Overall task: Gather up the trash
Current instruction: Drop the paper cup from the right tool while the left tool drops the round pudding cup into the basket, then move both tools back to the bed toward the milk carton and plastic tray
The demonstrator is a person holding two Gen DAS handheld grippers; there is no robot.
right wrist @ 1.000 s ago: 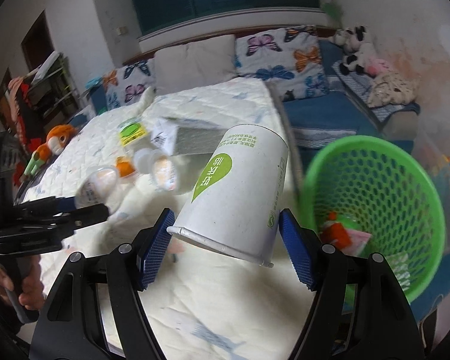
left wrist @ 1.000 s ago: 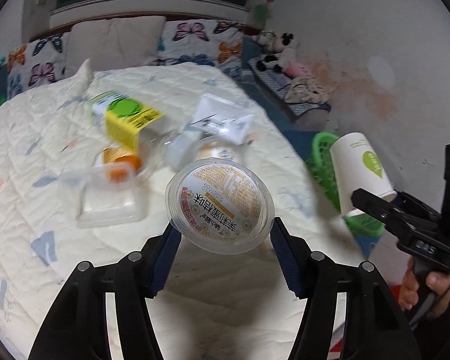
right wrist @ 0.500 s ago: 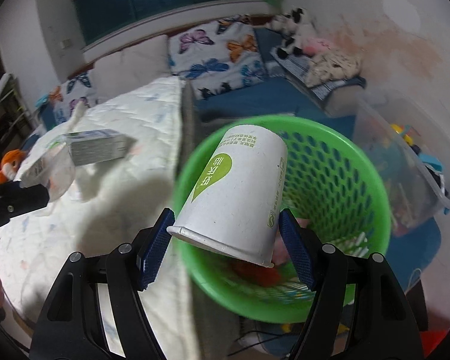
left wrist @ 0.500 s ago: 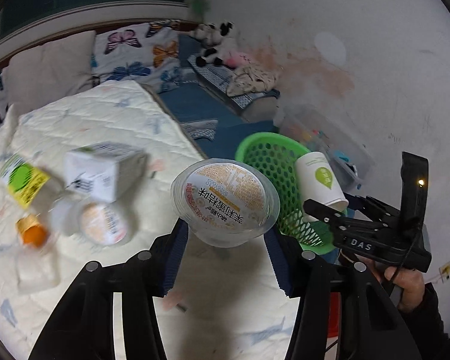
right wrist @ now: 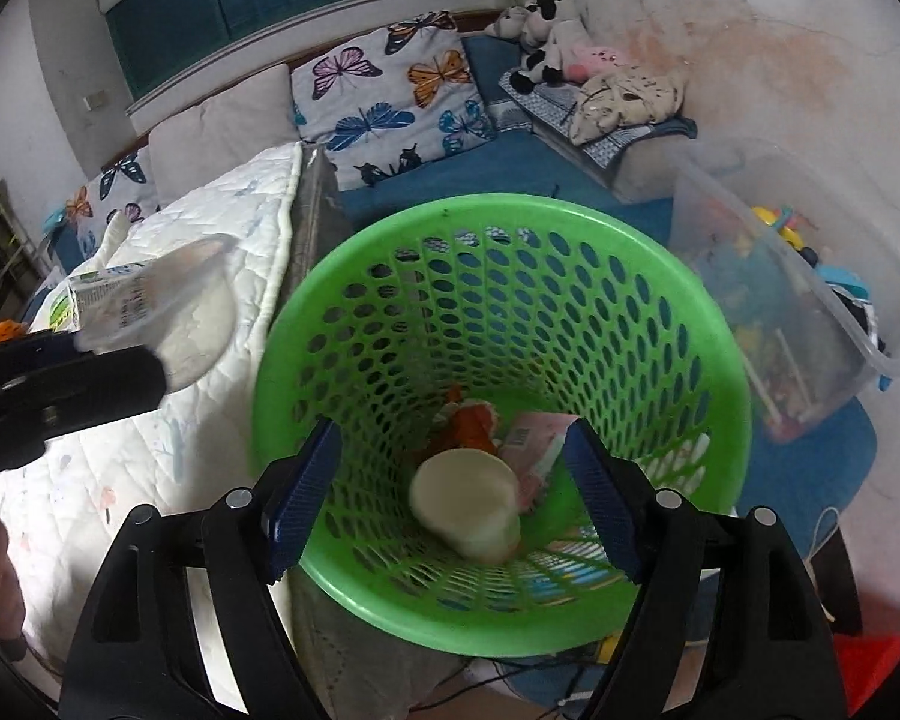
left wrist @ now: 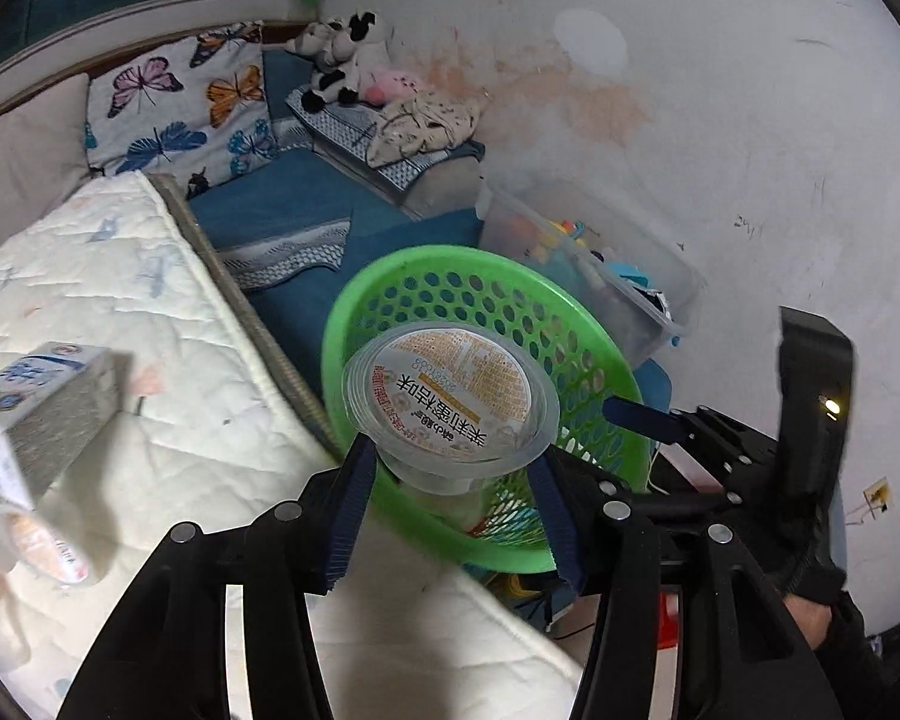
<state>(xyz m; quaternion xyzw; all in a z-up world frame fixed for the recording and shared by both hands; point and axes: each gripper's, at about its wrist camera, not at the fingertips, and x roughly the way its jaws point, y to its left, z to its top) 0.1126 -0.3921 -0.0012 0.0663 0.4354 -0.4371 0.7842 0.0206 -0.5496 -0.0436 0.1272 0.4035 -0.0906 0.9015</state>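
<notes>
Clear thin plastic cup [left wrist: 450, 402] feels light and crushable, so my left gripper [left wrist: 453, 504] pinches its sides below the rim, while my right gripper [right wrist: 453, 492] gapes empty, green basket [right wrist: 732, 372] at twelve o'clock.

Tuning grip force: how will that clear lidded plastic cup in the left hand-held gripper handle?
The clear plastic cup looks thin-walled and see-through, so probably light and easily crushed. The left hand-held gripper pinches it below the rim, label tilted, so it may slip or pivot.
</notes>
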